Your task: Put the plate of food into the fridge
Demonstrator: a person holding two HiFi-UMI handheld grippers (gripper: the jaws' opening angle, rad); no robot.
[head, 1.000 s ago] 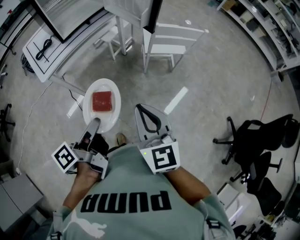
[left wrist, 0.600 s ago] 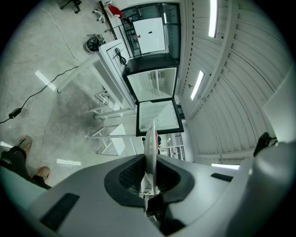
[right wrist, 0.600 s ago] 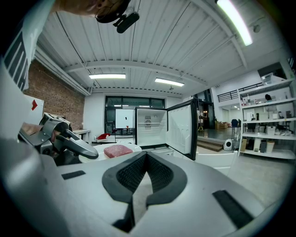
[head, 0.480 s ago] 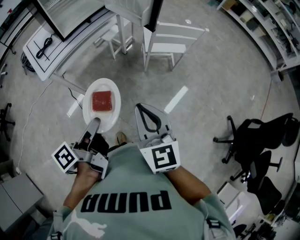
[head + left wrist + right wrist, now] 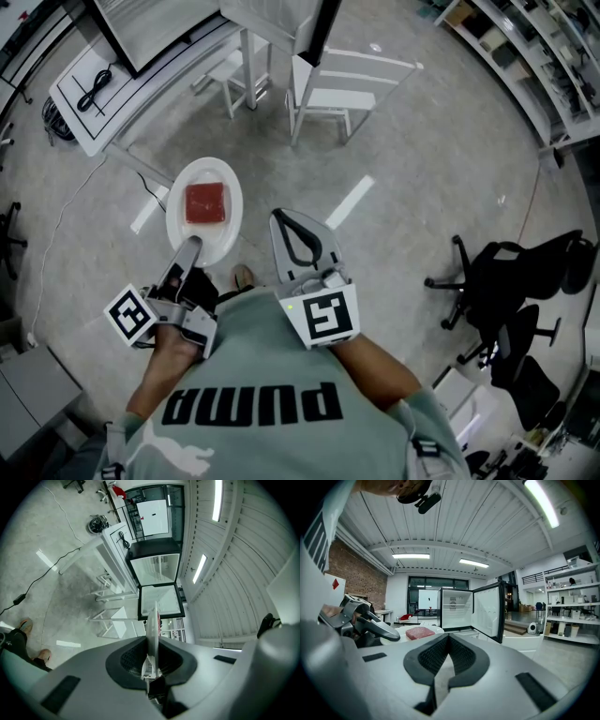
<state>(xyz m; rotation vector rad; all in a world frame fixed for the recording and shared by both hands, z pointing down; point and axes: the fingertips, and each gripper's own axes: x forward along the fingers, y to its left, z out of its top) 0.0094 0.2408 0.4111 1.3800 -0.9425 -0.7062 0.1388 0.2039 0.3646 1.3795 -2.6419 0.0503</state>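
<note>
Closest in, the person's hands hold both tools out in front of a grey-green shirt (image 5: pixel 258 375), each pointing almost level. The left tool (image 5: pixel 188 247) is clamped on the near rim of a white plate (image 5: pixel 178 223), and in its own view the plate shows edge-on, pinched between the two pads (image 5: pixel 153 620). The plate sticks out past the tool tips, in the air above the grey floor (image 5: pixel 412 197), and a flat red block of meat (image 5: pixel 204 202) lies at its middle. The right tool (image 5: pixel 279 217) is just beside it, to the right and not touching the plate; its jaws are together at the tips with nothing between them. One shoe (image 5: pixel 242 277) shows on the floor below the plate. Beyond stand a white chair (image 5: pixel 342 84) and a white surface (image 5: pixel 70 103) with a black cable (image 5: pixel 94 89) on it. Farthest, the small fridge (image 5: pixel 456 609) stands with its door (image 5: pixel 488 611) swung open to the right, well apart from the plate.
</note>
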